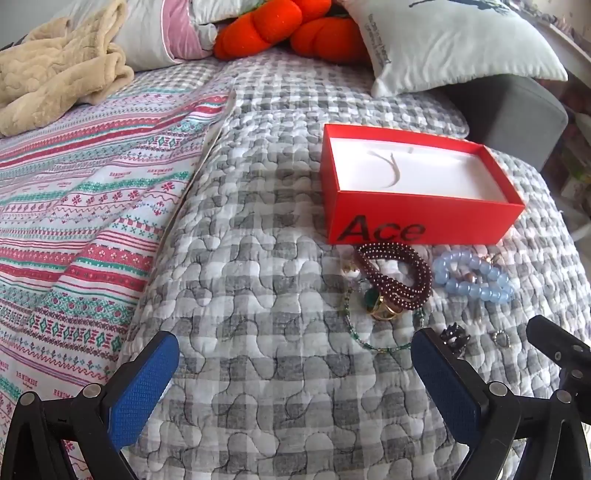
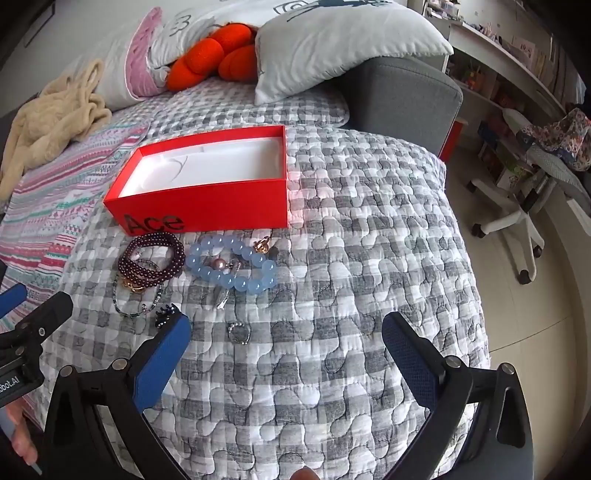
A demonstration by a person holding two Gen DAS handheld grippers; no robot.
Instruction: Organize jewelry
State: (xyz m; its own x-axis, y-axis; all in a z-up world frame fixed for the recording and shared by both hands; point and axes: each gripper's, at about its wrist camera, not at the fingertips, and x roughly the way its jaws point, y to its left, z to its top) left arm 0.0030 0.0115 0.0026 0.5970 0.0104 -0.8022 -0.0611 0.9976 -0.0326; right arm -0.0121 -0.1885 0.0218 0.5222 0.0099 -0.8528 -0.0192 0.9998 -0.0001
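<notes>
An open red box (image 1: 421, 218) marked "Ace", white inside, holds a thin chain (image 1: 393, 166); it also shows in the right wrist view (image 2: 207, 210). In front of it lie a dark red bead bracelet (image 1: 397, 278) (image 2: 151, 260), a light blue bead bracelet (image 1: 474, 277) (image 2: 236, 269), a green-stone gold ring (image 1: 380, 306), a thin green bead strand (image 1: 369, 341), a small black piece (image 1: 456, 336) (image 2: 166, 314) and a silver ring (image 1: 500, 338) (image 2: 238, 332). My left gripper (image 1: 295, 373) is open and empty, low over the quilt short of the jewelry. My right gripper (image 2: 286, 354) is open and empty, near the silver ring.
The grey checked quilt (image 1: 280, 369) covers the bed; a striped patterned sheet (image 1: 85, 221) lies to the left. A beige blanket (image 1: 55, 77), pillows (image 1: 447, 44) and an orange cushion (image 1: 288, 33) sit at the back. The bed edge, floor and a white office chair (image 2: 524, 221) are to the right.
</notes>
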